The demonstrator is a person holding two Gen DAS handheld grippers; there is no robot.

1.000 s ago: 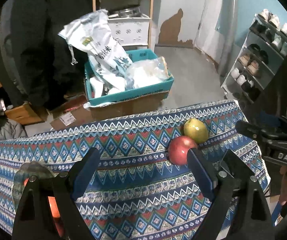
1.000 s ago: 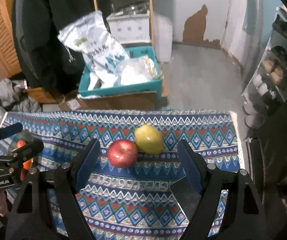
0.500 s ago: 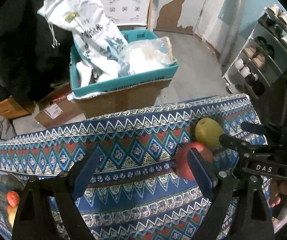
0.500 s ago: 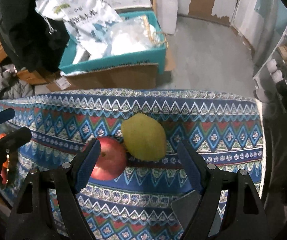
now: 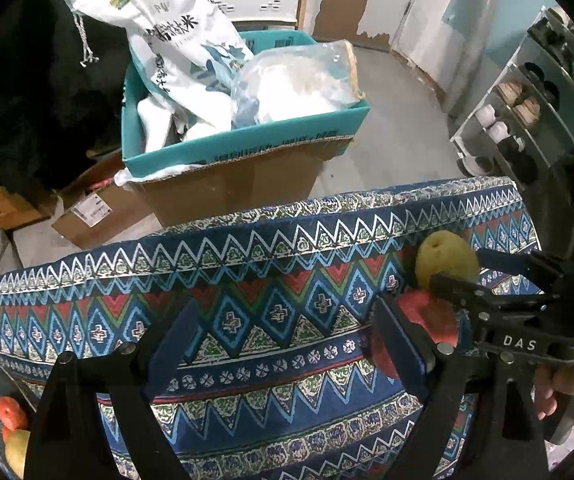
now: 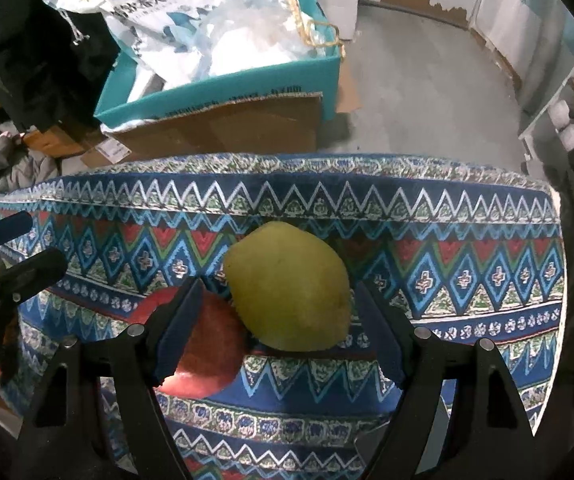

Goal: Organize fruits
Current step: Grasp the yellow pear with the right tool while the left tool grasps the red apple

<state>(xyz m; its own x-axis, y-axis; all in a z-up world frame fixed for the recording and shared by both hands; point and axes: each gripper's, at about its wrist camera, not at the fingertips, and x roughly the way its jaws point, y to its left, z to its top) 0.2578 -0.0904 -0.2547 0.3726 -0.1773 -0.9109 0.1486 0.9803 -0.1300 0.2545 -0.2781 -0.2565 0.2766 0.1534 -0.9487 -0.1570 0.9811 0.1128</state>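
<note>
The yellow-green pear (image 6: 287, 286) lies on the patterned cloth (image 6: 467, 248), touching the red apple (image 6: 207, 352) beside it. The right gripper (image 6: 277, 330) straddles the pear with fingers spread wide, not gripping. The left gripper (image 5: 283, 344), also spread and empty, sits farther off, so the right looks nearer.

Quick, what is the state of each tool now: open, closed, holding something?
Left tool: open, holding nothing, above the patterned cloth.
Right tool: open, around the yellow-green fruit but not gripping it; red apple beside.
</note>
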